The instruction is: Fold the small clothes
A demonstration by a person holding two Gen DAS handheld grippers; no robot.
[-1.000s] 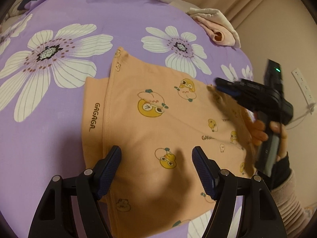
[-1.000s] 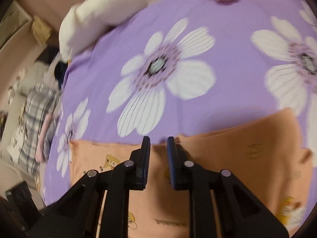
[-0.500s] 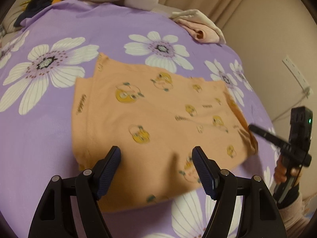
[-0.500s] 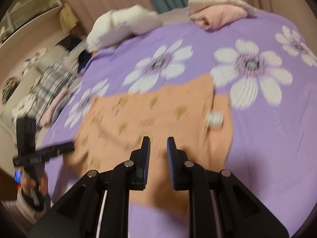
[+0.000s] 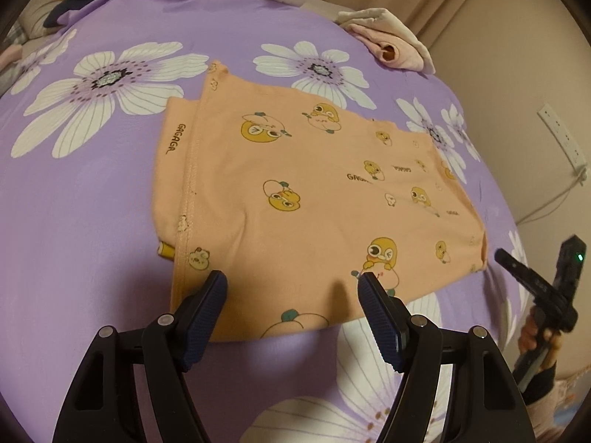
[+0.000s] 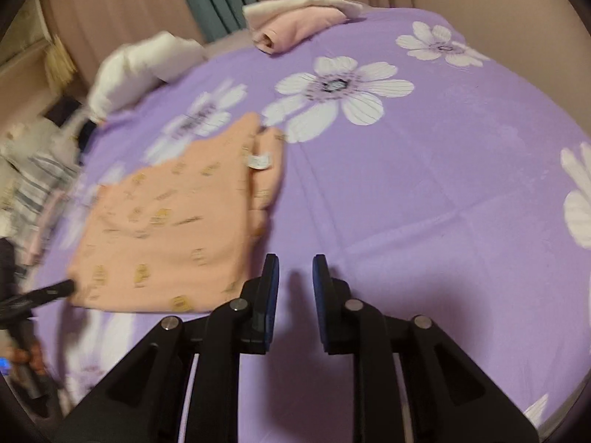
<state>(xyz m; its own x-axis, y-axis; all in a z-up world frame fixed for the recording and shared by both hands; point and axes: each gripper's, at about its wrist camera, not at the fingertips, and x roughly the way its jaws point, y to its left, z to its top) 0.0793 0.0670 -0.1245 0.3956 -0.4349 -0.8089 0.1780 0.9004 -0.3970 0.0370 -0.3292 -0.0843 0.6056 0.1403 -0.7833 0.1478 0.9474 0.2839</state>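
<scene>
The peach printed garment (image 5: 306, 199) is laid flat near the middle of the bed, on a purple bedspread (image 5: 92, 240) printed with large white flowers. It is seen already doubled: a stitched hem runs down its left side in the left wrist view, with an under layer showing beyond that hem. A small white label (image 6: 259, 161) is exposed near its far edge in the right wrist view.

The cloth is judged to be thin, soft knit: light, limp and without stiffness, so it would sag and drape from any single pinch point. No fragility is expected, though layers may slide over one another and the bedspread beneath may be caught with them. A hold is best taken at two corners of one edge, all layers pinched together, the near edge being closest to the left tongs.

The left tongs (image 5: 291, 288) are held wide open over the near edge of the garment, nothing being gripped. The right tongs (image 6: 294, 269) are nearly closed, a narrow gap being left, and empty; they hang above bare bedspread just beside the garment's right edge.

Farther off, a folded pink garment (image 5: 391, 46) rests at the bed's far edge, and a white pillow (image 6: 136, 72) lies beyond.
</scene>
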